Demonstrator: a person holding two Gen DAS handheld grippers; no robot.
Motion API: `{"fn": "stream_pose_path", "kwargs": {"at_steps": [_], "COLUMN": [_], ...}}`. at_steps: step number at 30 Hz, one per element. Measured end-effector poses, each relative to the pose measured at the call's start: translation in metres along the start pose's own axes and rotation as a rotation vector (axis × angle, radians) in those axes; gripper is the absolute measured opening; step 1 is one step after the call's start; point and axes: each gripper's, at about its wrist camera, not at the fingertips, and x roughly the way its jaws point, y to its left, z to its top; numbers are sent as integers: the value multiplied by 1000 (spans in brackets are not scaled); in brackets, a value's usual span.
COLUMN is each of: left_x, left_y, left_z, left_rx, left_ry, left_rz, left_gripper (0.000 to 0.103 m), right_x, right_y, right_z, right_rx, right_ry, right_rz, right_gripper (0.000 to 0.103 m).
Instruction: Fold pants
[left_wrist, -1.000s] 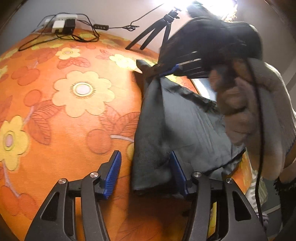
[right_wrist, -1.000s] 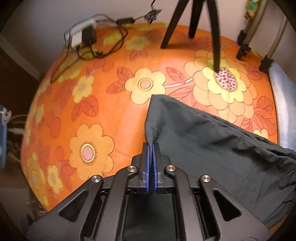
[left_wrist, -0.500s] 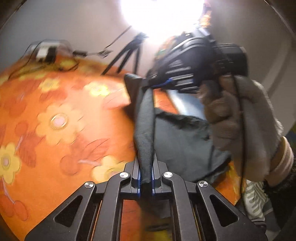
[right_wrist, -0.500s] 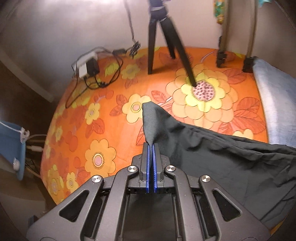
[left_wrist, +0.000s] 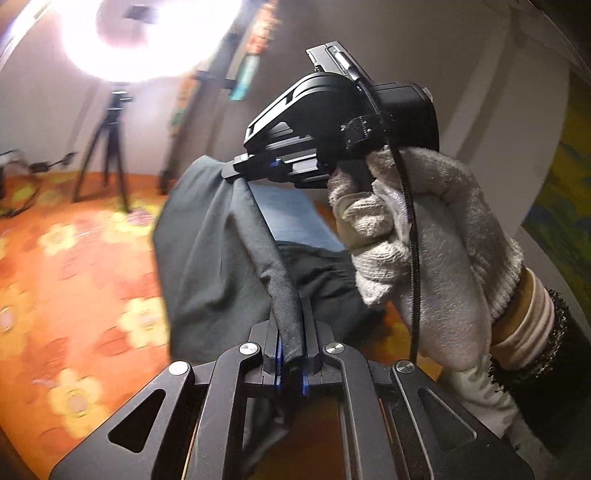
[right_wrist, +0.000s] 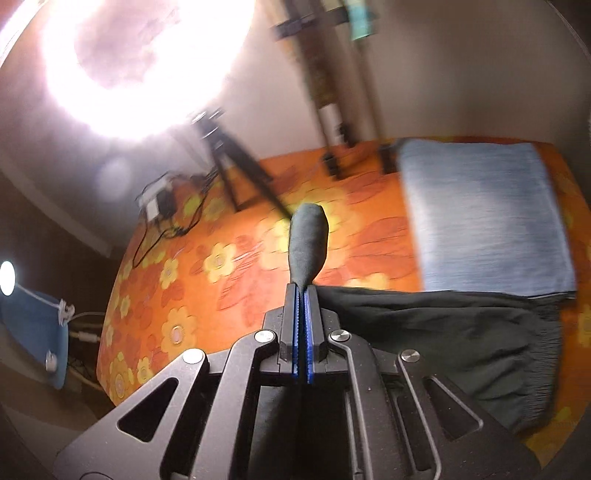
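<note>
The dark grey-green pants (left_wrist: 214, 266) hang lifted above the orange floral surface (left_wrist: 74, 280). My left gripper (left_wrist: 291, 347) is shut on a rolled edge of the pants. My right gripper (left_wrist: 240, 170), held by a gloved hand (left_wrist: 424, 258), pinches another edge higher up, so the cloth stretches between the two. In the right wrist view my right gripper (right_wrist: 303, 295) is shut on a tuft of the pants (right_wrist: 308, 243); the rest of the pants, with the gathered waistband (right_wrist: 480, 339), lies on the surface at lower right.
A folded light blue cloth (right_wrist: 480, 218) lies at the back right of the surface. A black tripod (right_wrist: 236, 166) under a bright ring light, a power strip with cables (right_wrist: 159, 206) and stand legs (right_wrist: 336, 162) stand at the back.
My left gripper has closed on the pants edge. Both grippers have risen, lifting the cloth off the surface, and both views now tilt up toward the wall and lamp.
</note>
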Motion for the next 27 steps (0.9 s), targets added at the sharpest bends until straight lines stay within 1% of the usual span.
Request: {"fn": "stream_pose_path", "kwargs": {"at_steps": [6,8,13,19,22,24,27], "left_x": [61,80,132,173,189,196,195], "left_y": [-51,-64,-90,-98,-101,-99,-104], "left_z": [8,8,2,-6,-3,-2,-2], "left_rx": [58,73,101,128,119,110,101], "left_ry": [53,75,148,219,236,243,251], "left_rz": [-102,-123,-172,-181,-184,-187,-189], "left_gripper": [5,5,5,5,5,5,5], "right_x": [-36,-44,-47,-37,-34,-33,-29], "right_y": [-78,-110,-178,-229,-243,-251,-258], "right_z": [3,3,-5,-17,-21,-21,-22], "right_rx": [61,85,150,199,207,209,212], "right_ry": [-42,-46,-35,-17,-11,-11,-8], "right_rz": [-52,-77,-111,-112,-109,-109,-118], "right_gripper": [3,3,3,3,3,3,3]}}
